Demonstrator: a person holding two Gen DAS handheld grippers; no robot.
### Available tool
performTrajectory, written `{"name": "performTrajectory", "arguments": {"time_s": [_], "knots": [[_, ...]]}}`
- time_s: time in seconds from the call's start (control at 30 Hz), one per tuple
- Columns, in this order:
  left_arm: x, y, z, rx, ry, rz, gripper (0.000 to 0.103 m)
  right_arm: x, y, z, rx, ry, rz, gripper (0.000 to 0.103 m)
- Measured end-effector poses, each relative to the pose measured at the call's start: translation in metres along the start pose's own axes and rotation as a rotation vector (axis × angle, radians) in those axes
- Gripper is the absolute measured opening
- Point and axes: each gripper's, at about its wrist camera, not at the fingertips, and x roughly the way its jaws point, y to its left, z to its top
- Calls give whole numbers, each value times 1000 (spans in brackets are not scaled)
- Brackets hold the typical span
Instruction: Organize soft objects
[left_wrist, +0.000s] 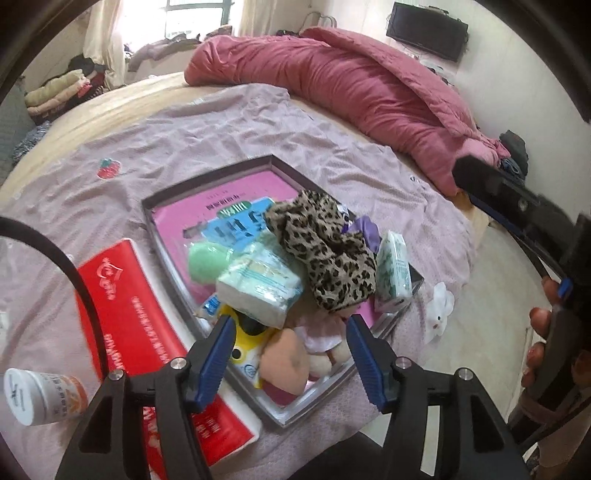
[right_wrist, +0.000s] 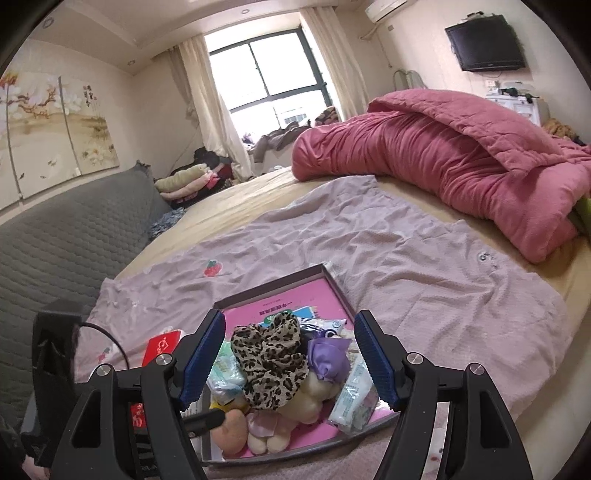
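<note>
Shallow box (left_wrist: 168, 251) on lilac sheet (left_wrist: 229, 129): leopard scrunchie (left_wrist: 328, 251) atop tissue packs (left_wrist: 258, 288), plush toy (left_wrist: 295, 354), possibly purple bow (right_wrist: 327, 356). Left gripper (left_wrist: 291, 343), right gripper (right_wrist: 290, 356): jaws apart, empty, above pile.

Shallow tray (left_wrist: 162, 236) mid-frame on a spread sheet (left_wrist: 207, 133) atop the bed, scrunchie (left_wrist: 328, 243) piled over tissue packs (left_wrist: 258, 288) inside it, plush toy (left_wrist: 295, 354) at its lower corner, flat box (left_wrist: 125, 295) left of it, jar (left_wrist: 37, 395) lower left, rolled duvet (left_wrist: 354, 96) upper right behind
</note>
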Motion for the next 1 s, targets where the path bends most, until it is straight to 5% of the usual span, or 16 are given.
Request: {"name": "performTrajectory", "arguments": {"time_s": [0.33,1.0], "knots": [[-46,15,-4,-47,-76,80,70,-54,42,-10,-38,-77,-154,76],[-122,55,-62,-102,-126,124,71,-91,130,-60,-42,5,-197,77]]}}
